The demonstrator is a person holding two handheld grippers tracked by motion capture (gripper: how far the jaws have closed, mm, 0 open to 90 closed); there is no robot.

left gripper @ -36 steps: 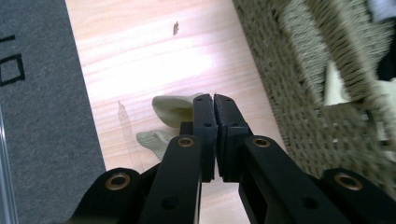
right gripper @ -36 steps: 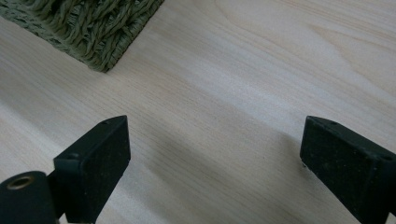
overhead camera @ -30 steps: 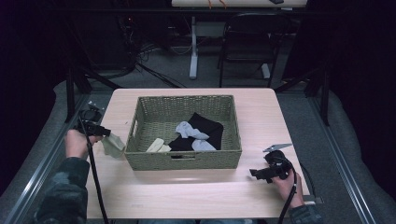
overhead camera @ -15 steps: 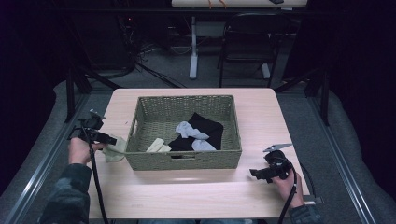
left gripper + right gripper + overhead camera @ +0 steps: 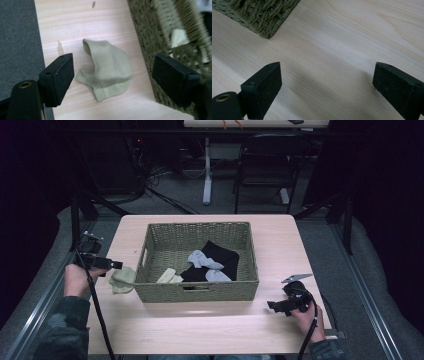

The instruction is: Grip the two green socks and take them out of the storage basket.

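Sock (image 5: 107, 66) lies released on the table (image 5: 210, 325) beside the basket (image 5: 200, 290), jaws of the left gripper (image 5: 112, 75) just spread. Right gripper (image 5: 327, 85) is held wide, empty.

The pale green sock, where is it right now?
The pale green sock lies on the table at the left of the high view, beside the wicker basket, below the open left gripper.
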